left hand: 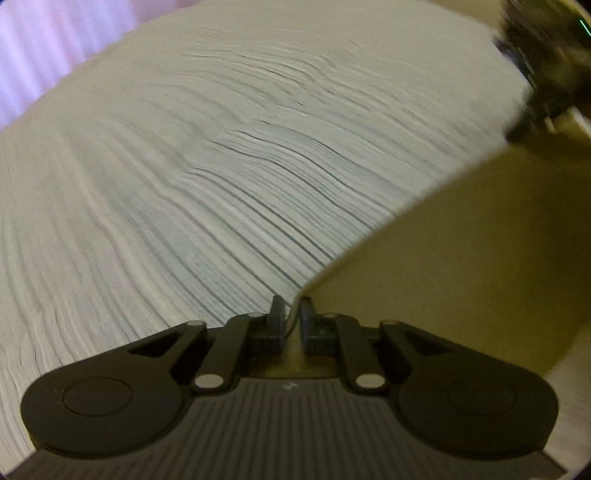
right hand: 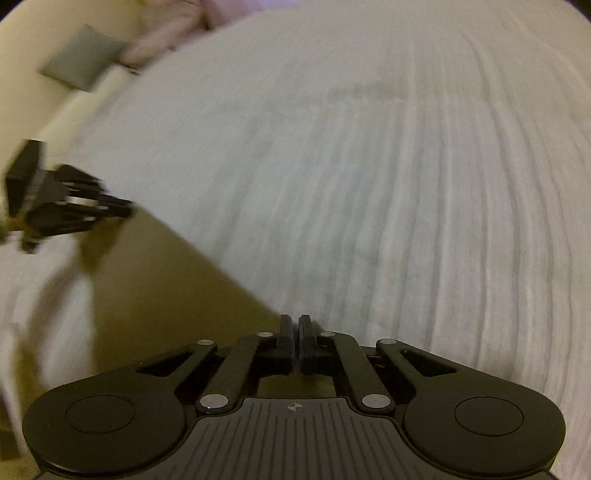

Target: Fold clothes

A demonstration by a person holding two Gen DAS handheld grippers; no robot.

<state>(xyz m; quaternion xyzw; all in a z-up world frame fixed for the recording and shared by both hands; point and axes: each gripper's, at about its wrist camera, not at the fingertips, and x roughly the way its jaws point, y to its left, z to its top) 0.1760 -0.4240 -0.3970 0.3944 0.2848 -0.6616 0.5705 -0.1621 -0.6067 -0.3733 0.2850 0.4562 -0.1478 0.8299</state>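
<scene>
A large pale ribbed garment (left hand: pixel 229 177) fills both views, stretched taut and lifted, blurred by motion. My left gripper (left hand: pixel 291 317) is shut on its edge, the cloth running up between the fingers. My right gripper (right hand: pixel 295 332) is shut on another point of the same edge (right hand: pixel 332 184). The right gripper shows as a dark blur at the top right of the left wrist view (left hand: pixel 543 77). The left gripper shows at the left of the right wrist view (right hand: pixel 66 203), also at the cloth's edge.
Below the cloth's edge lies a yellowish-tan surface (left hand: pixel 461 258), also in the right wrist view (right hand: pixel 155 277). A grey cushion (right hand: pixel 81 59) and pinkish fabric (right hand: pixel 173 29) lie at the far upper left. A purple-white curtain (left hand: pixel 48 48) is behind.
</scene>
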